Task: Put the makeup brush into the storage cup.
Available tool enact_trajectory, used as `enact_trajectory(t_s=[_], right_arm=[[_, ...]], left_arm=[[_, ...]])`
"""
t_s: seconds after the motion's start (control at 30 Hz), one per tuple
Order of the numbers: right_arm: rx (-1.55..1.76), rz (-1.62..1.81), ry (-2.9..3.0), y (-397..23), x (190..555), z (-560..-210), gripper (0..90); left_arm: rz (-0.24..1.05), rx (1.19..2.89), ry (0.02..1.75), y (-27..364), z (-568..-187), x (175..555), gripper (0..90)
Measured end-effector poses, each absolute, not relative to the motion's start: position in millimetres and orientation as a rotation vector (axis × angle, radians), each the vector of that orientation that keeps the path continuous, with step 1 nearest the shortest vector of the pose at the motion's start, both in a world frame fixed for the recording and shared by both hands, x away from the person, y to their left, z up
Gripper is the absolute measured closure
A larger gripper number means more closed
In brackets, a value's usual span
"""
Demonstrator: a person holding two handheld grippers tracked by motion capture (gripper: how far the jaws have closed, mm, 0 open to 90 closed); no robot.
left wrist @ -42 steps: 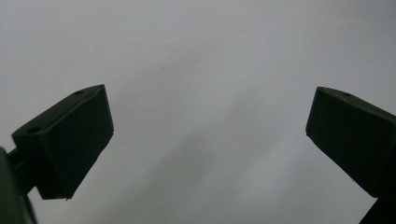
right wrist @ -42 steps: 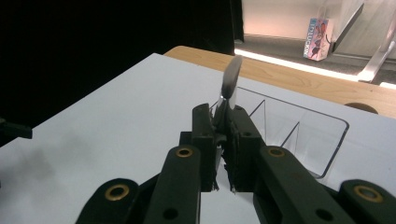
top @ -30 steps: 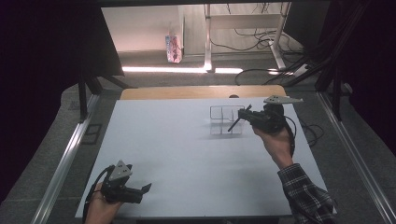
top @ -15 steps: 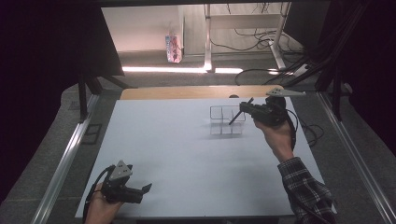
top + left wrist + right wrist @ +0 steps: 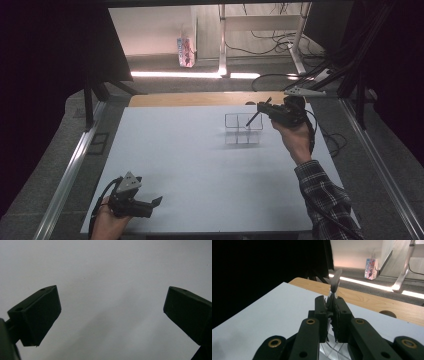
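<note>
Our right gripper (image 5: 264, 109) is clenched on a slim dark utensil (image 5: 255, 116), held slanting over the clear divided organizer (image 5: 243, 128) on the worktop (image 5: 200, 170); our left gripper (image 5: 150, 204) rests released, near edge.

The white table (image 5: 200, 165) carries a clear compartment box (image 5: 243, 129) near its far edge, right of the middle.
</note>
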State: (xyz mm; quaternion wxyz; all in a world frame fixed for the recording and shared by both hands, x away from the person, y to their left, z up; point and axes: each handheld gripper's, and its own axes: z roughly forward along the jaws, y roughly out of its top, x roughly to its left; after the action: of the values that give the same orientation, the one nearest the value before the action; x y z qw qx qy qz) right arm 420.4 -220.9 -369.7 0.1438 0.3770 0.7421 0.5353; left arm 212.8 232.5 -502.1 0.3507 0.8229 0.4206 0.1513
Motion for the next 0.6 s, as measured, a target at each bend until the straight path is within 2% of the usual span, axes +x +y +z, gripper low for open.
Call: enact_trajectory(t_s=[0.6], right_arm=[[1.133, 1.526, 2.115, -215.7, 442.9, -375.1, 83.0]], left_arm=[[0.37, 2.088, 1.098, 235.8, -501.6, 213.3, 2.1]])
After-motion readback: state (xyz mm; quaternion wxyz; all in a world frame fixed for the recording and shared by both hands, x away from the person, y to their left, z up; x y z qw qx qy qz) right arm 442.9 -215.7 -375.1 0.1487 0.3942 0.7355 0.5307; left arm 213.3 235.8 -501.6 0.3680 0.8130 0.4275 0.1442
